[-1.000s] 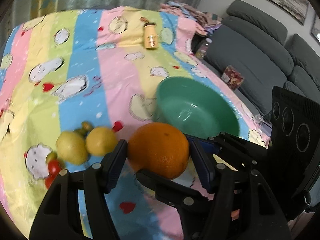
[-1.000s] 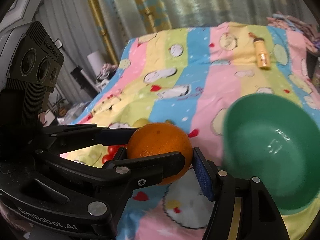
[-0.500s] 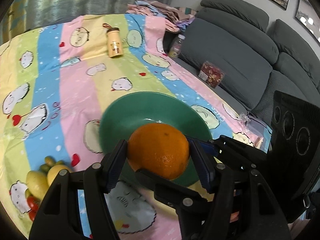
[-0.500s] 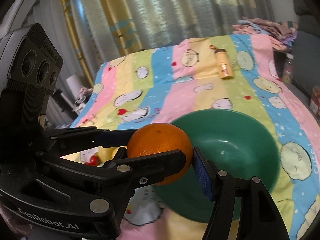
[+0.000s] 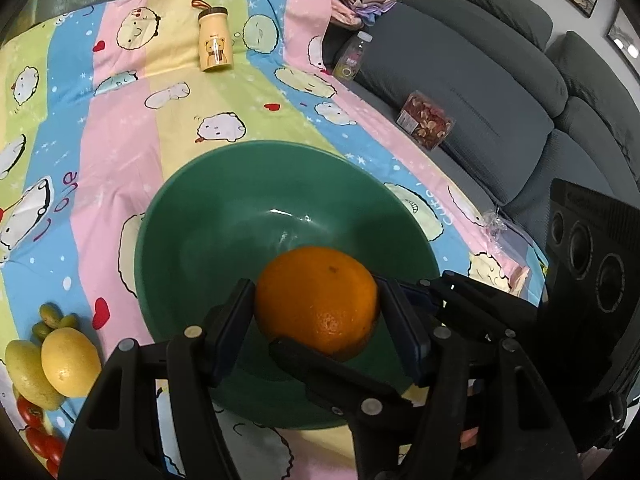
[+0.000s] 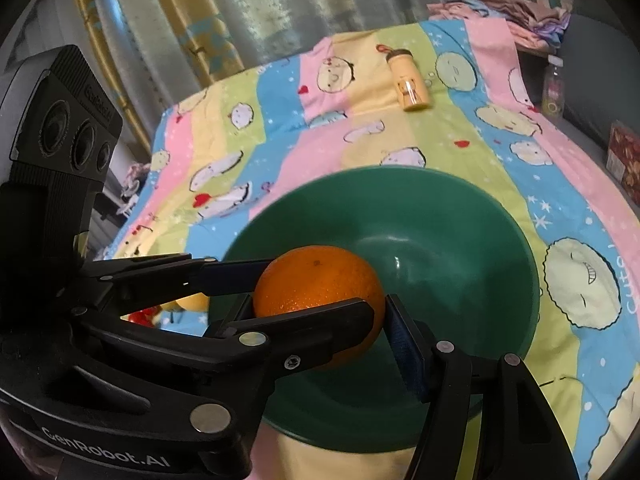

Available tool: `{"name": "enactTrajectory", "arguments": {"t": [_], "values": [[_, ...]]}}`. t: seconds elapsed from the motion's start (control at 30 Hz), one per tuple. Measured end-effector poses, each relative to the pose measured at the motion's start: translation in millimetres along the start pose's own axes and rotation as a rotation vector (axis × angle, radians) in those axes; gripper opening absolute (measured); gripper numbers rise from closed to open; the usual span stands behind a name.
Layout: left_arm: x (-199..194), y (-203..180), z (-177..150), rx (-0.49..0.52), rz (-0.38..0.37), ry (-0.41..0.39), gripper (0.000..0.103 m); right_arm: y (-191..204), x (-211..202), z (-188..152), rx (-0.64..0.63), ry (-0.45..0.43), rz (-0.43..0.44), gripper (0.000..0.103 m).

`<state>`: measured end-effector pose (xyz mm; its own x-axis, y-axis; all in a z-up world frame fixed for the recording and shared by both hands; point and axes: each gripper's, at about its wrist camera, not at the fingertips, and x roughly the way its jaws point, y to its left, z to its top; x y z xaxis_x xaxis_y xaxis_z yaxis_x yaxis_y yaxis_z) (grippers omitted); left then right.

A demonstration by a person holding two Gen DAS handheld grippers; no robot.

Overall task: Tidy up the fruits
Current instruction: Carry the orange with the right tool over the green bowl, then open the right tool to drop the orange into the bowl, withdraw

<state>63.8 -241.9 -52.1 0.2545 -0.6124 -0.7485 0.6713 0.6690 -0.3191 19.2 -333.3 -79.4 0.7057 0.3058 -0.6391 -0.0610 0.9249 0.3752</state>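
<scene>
- The left gripper [image 5: 316, 320] and the right gripper [image 6: 320, 312] both pinch the same orange [image 5: 318, 300], their fingers crossing around it from two directions, so the fruit is boxed in on four sides and cannot roll out.
- The orange hangs over the near side of the green bowl [image 5: 192, 216], above its hollow and, as far as I can tell, not touching it; I judge this is the spot for letting go.
- The bowl sits on a striped cartoon bedsheet [image 5: 120, 128] and looks empty, so the orange would be its first fruit.
- Off to the left lie two lemons [image 5: 70, 356], small green fruits [image 5: 52, 320] and cherry tomatoes [image 5: 38, 436], clustered together on the sheet, probably waiting their turn.
- Farther back stands a small yellow bottle [image 5: 215, 40]; a grey sofa [image 5: 500, 92] runs along the right.
</scene>
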Motion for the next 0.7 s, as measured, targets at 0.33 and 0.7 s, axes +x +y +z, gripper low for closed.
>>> {"name": "enactTrajectory", "arguments": {"t": [0.33,0.7], "values": [[9.0,2.2,-2.0,0.000,0.031,0.008,0.065,2.4,7.6,-2.4,-0.032,0.027,-0.055,0.068],[-21.7,-0.8,-5.1,0.021,0.113,-0.110,0.086,9.2,-9.6,0.3,-0.051,-0.010,-0.086,0.071]]}}
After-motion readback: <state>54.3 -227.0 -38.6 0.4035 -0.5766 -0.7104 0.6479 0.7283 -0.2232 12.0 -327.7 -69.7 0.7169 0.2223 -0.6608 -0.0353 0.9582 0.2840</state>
